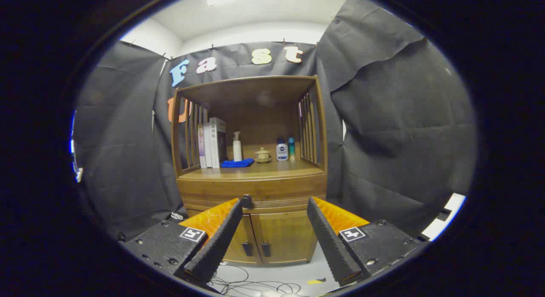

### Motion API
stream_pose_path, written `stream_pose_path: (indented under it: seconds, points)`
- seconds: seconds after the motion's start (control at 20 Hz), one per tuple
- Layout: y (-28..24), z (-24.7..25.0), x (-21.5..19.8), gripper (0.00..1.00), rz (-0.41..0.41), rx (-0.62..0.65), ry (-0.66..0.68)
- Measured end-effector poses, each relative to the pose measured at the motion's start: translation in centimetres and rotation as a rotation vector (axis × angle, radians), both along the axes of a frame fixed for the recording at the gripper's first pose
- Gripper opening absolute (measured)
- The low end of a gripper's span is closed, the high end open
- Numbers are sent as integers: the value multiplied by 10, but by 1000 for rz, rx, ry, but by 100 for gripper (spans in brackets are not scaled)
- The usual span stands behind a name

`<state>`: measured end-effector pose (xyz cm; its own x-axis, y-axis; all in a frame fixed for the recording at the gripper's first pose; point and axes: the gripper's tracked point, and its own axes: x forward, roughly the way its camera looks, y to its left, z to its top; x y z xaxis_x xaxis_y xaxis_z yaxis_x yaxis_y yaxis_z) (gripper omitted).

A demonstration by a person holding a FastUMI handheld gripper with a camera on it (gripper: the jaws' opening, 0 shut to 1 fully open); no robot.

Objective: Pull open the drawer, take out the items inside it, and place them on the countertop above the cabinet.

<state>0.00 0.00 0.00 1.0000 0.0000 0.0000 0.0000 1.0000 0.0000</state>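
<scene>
A wooden cabinet [251, 178] stands against the booth wall, straight ahead of me. Its drawer [255, 194] is a closed wooden front just under the countertop [259, 171], with a small dark knob [246, 201] right by my left fingertip. The drawer's contents are hidden. My gripper [277, 201] is open, its two black ribbed fingers [221, 237] spread wide in front of the cabinet with nothing between them.
On the countertop stand several books [211, 143] at the left, a blue cloth [237, 163], a white pump bottle [237, 147], a small lidded pot [262, 155] and two small bottles [284, 150]. Two lower doors [272, 237] are closed. Cables [251, 284] lie on the floor.
</scene>
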Motion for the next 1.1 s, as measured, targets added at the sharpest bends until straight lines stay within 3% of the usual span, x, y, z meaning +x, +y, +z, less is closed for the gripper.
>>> stream_pose_path:
  seconds: [1.1]
  points:
    - [4, 3, 1, 99, 1, -9, -6]
